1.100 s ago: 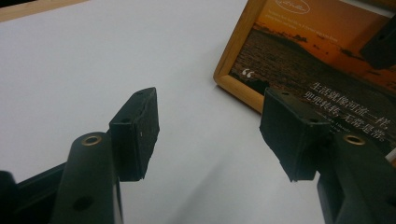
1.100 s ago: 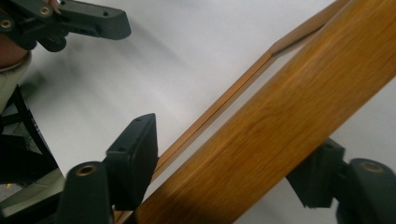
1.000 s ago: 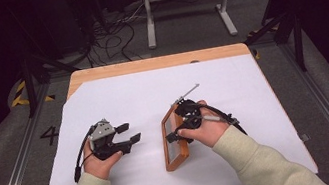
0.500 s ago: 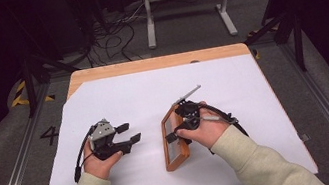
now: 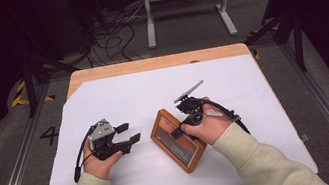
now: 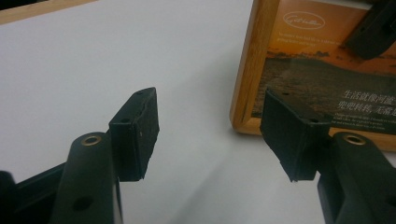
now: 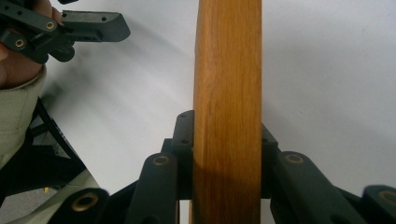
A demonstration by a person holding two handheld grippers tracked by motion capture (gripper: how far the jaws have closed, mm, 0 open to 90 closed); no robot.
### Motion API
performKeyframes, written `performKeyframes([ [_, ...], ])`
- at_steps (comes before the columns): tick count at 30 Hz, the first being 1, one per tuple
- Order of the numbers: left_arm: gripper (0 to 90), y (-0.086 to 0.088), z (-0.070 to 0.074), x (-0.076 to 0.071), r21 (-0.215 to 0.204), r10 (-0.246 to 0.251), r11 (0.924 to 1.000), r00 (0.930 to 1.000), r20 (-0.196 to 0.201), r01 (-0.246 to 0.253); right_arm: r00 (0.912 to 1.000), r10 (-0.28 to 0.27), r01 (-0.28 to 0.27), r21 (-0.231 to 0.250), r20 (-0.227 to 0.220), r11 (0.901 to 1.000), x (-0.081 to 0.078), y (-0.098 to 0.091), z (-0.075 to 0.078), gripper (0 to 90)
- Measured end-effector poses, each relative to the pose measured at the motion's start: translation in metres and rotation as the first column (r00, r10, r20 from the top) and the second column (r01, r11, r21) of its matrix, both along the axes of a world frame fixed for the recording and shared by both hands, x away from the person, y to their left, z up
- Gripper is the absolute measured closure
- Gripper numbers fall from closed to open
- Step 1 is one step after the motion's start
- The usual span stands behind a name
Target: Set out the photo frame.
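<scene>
Fingers of right gripper (image 5: 184,123) have just been closing — now clamped on the wooden picture frame's (image 5: 178,140) edge, centre of the high view on the white worktop (image 5: 143,96). Left gripper (image 5: 127,133) fingers wide, nothing between them — just left of the frame.

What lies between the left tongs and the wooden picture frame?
Nothing but bare white table cover separates the left tongs from the picture frame, seen in the high view.
</scene>
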State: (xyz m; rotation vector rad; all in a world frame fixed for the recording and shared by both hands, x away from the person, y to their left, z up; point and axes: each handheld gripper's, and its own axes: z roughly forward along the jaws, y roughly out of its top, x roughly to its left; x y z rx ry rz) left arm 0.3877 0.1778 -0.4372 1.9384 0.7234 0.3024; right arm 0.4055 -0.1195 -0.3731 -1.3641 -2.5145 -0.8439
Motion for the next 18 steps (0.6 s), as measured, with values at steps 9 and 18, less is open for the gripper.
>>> performKeyframes([
  [9,37.8,0.002,0.000,0.000,0.000,0.005,1.0000,1.0000,-0.003,-0.005,0.9859,0.139,-0.133,-0.070,0.094,0.9886,0.011,-0.012,0.029,71.2],
  [18,37.8,0.009,-0.001,-0.005,-0.005,0.032,0.9995,0.9995,-0.003,-0.032,0.9043,0.389,-0.357,-0.186,0.177,0.9154,0.023,-0.015,0.057,71.3],
])
